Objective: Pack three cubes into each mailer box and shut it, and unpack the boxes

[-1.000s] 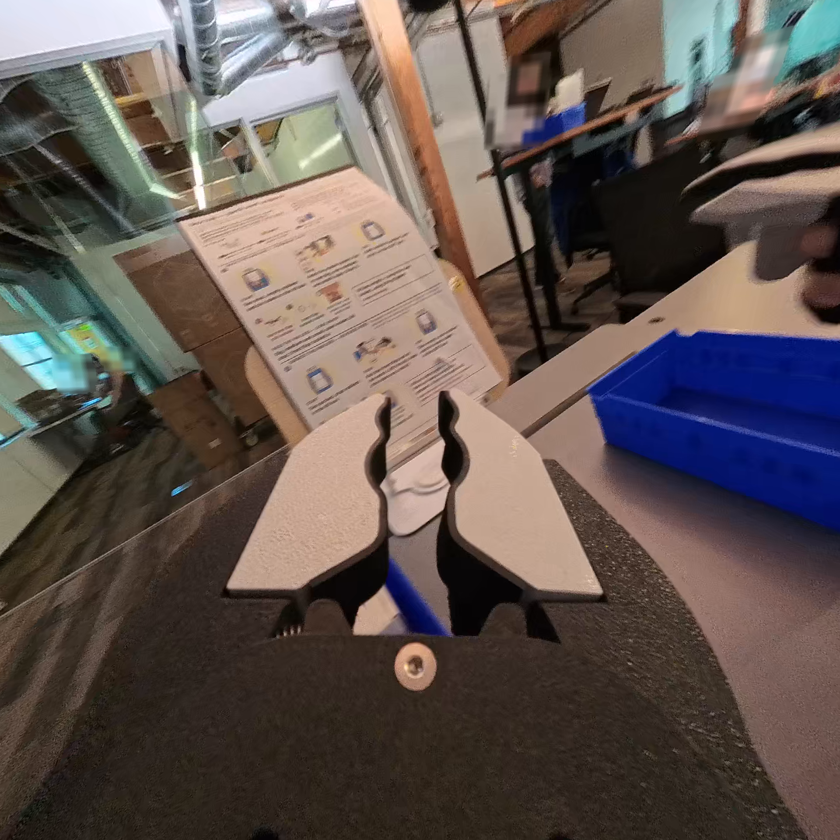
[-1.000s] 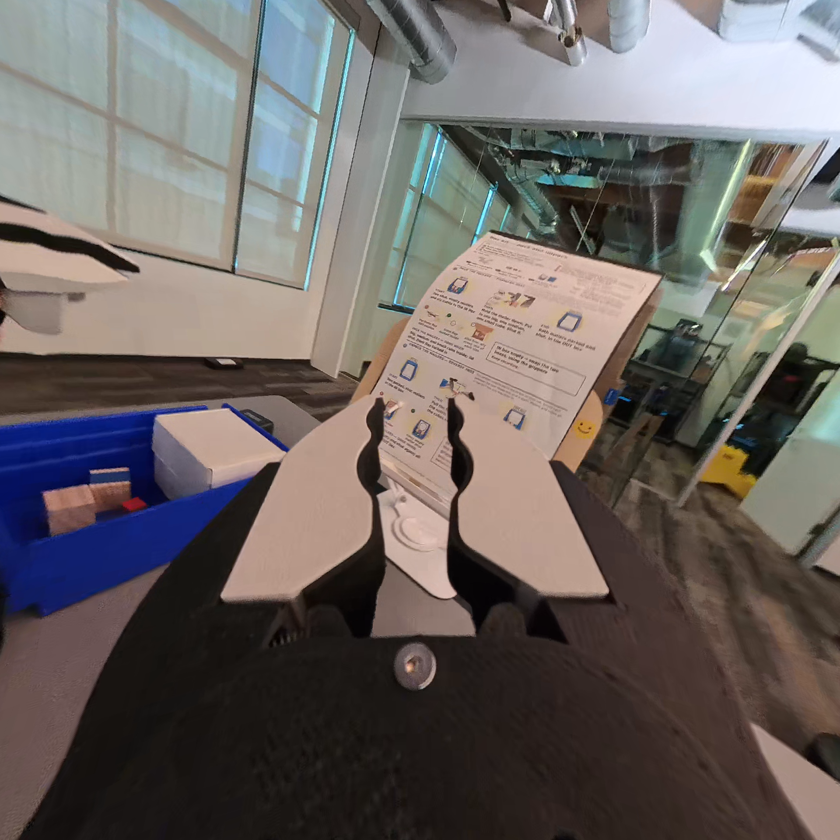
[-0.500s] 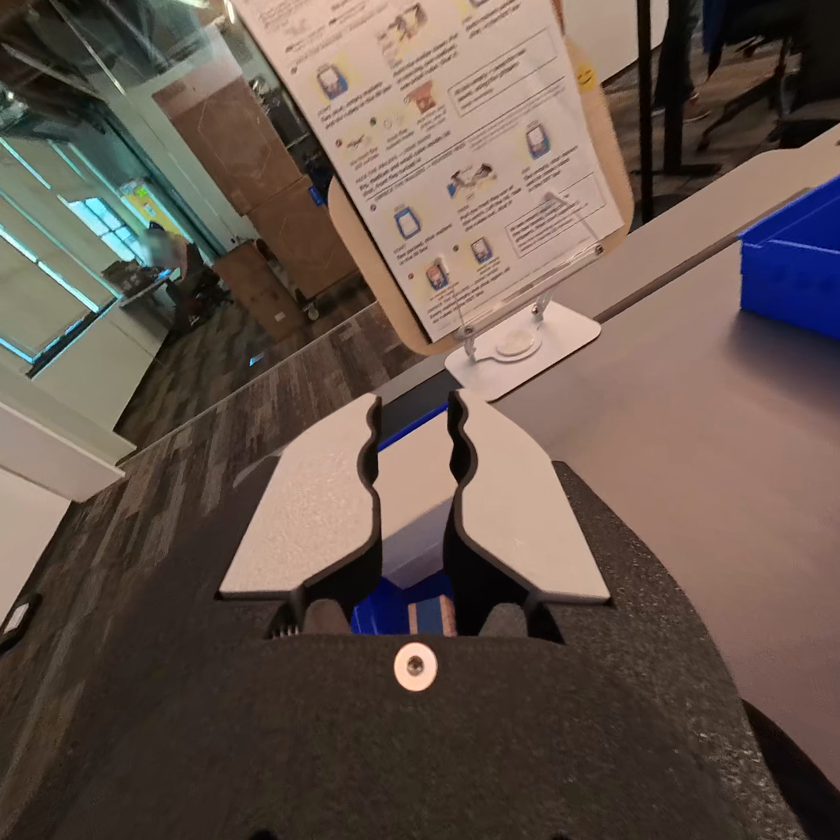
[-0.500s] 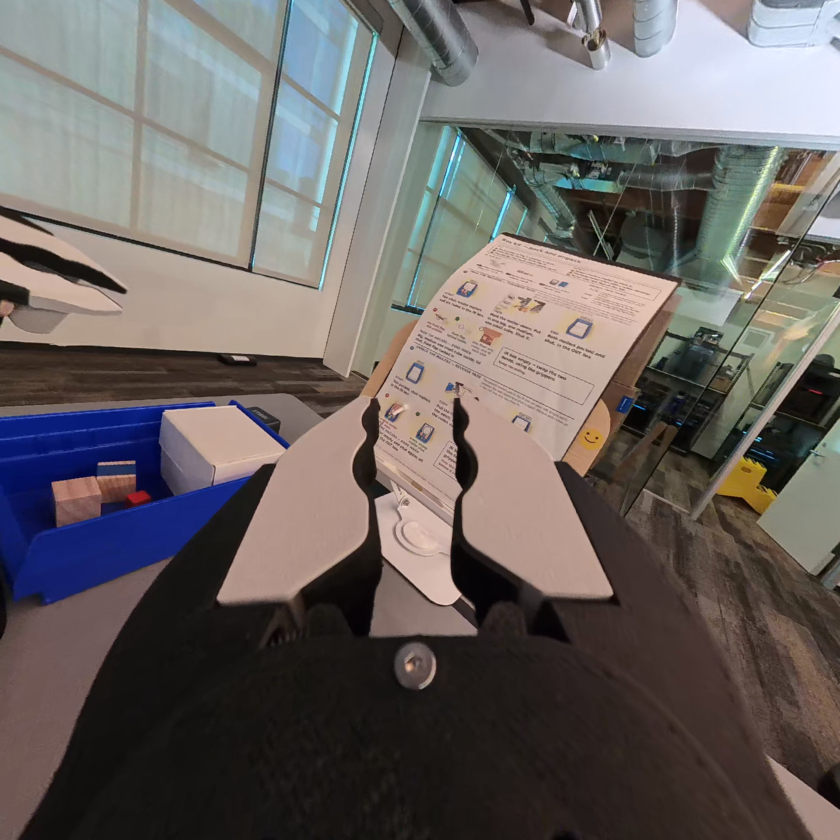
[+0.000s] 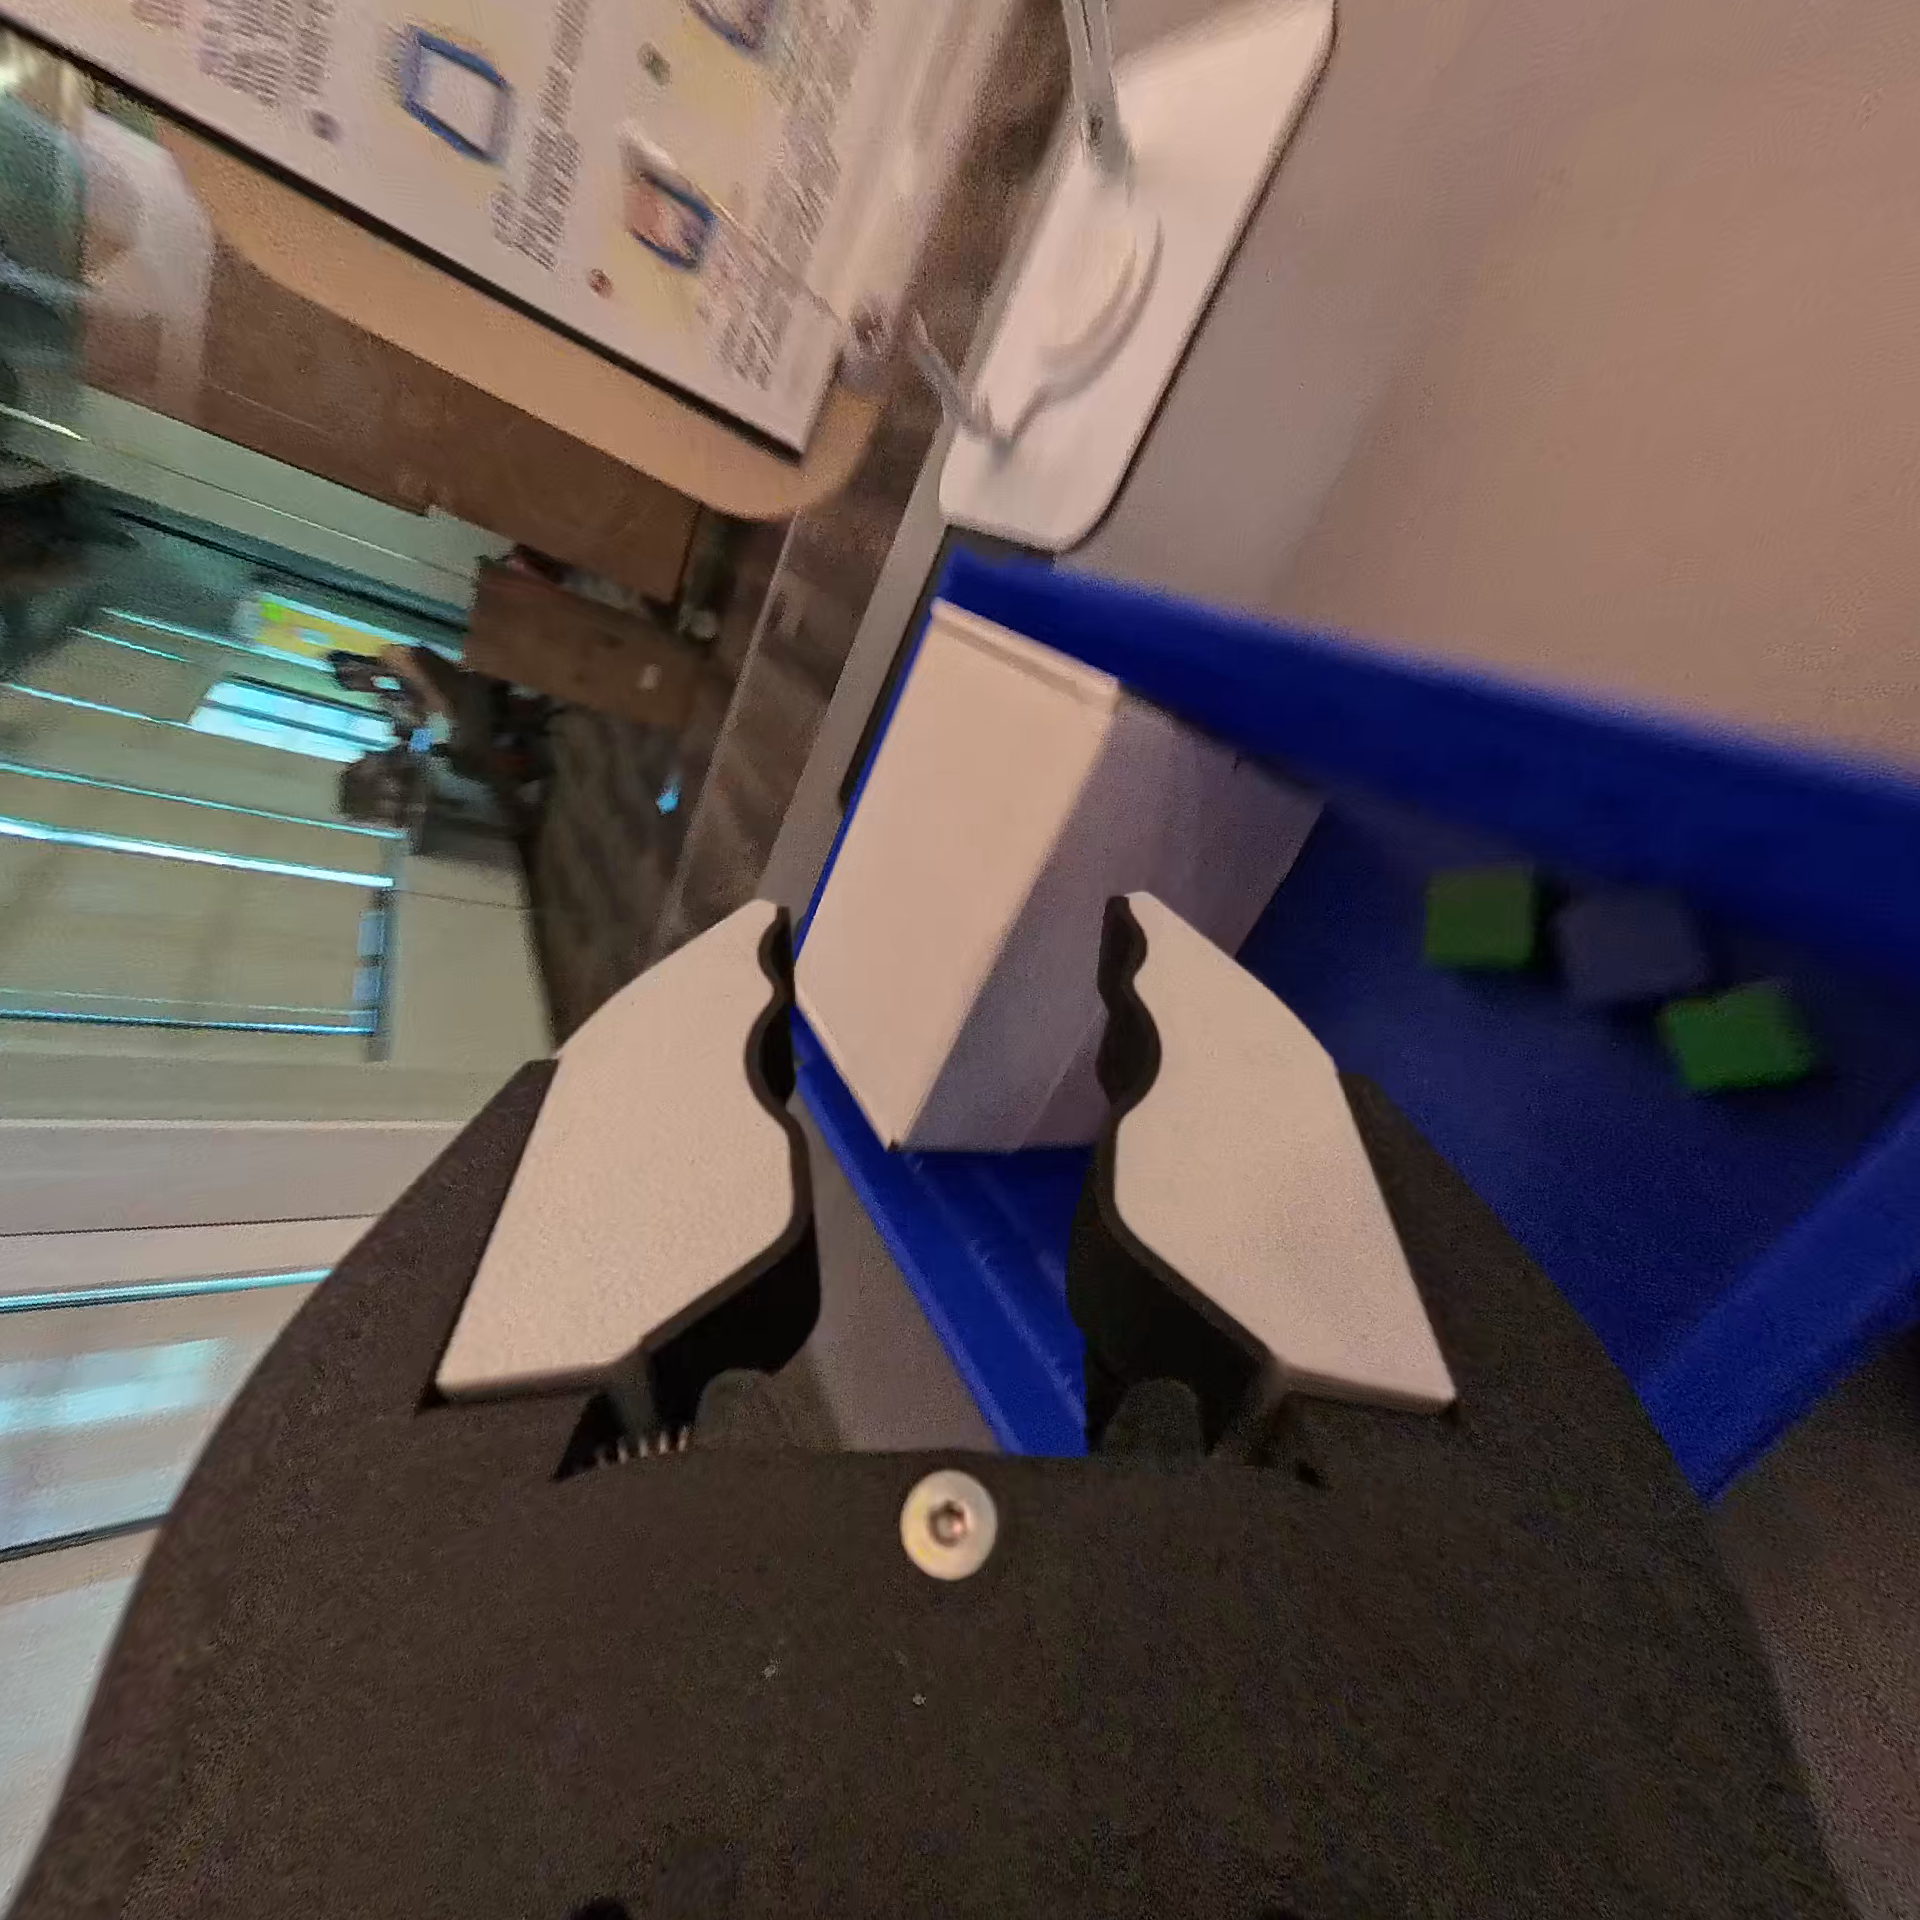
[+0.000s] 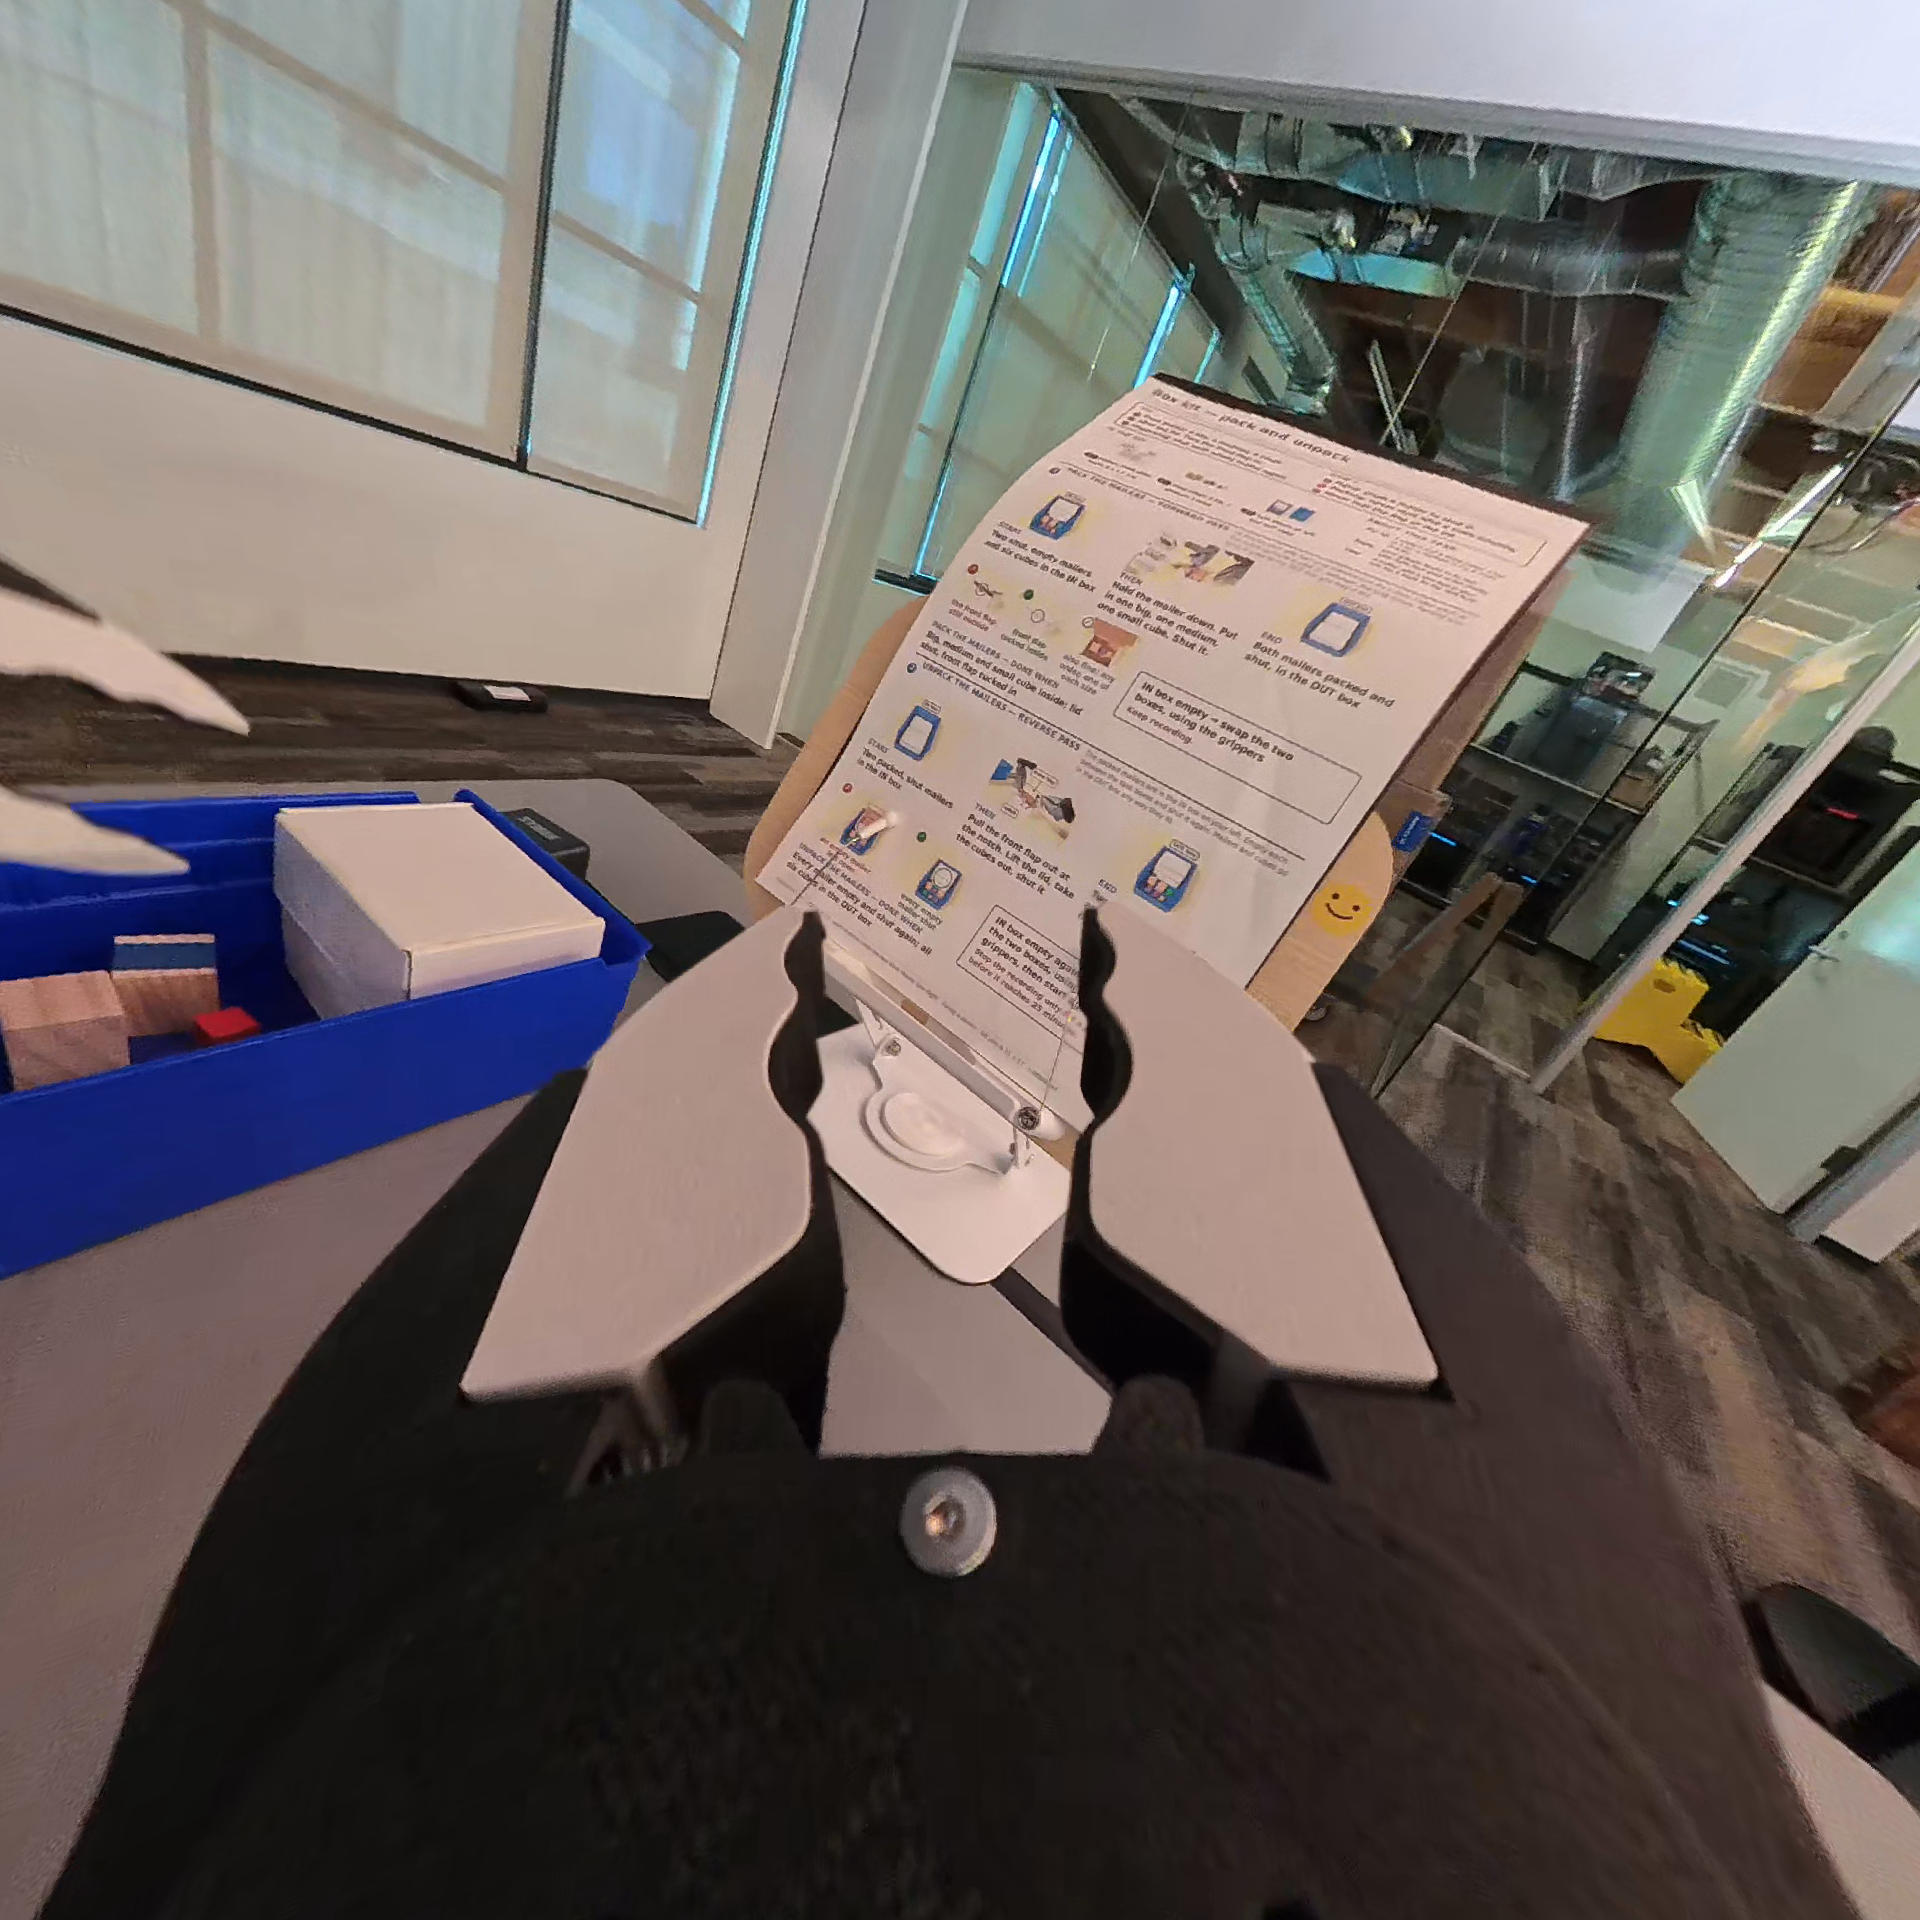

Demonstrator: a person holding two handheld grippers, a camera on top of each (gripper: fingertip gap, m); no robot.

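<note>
In the left wrist view the left gripper hangs over one end of a blue bin, its fingers spread apart with nothing between them, and a white mailer box lies straight ahead of the fingertips, just past them and not touched. The box sits in the bin's end corner, lid down, its long axis running away from the gripper roughly in line with the fingers, so the opening looks about matched to its width; a grasp would seem to need only a short push forward and down. Farther along the bin floor, off to the gripper's right side, lie two green cubes and a greyish one, blurred. Beyond the bin stands a sign holder with an instruction sheet on the grey counter. In the right wrist view the right gripper is held above the counter, well apart from the bin, pointing at the instruction sheet; its fingers are likewise apart and empty. From here the mailer box appears at the bin's near end, seemingly stacked on a second white box, with wooden cubes, a blue-topped one and a small red one beside it. The left gripper's fingers show at the left edge, above the bin, so the left gripper is clearly the nearer one to the box.
</note>
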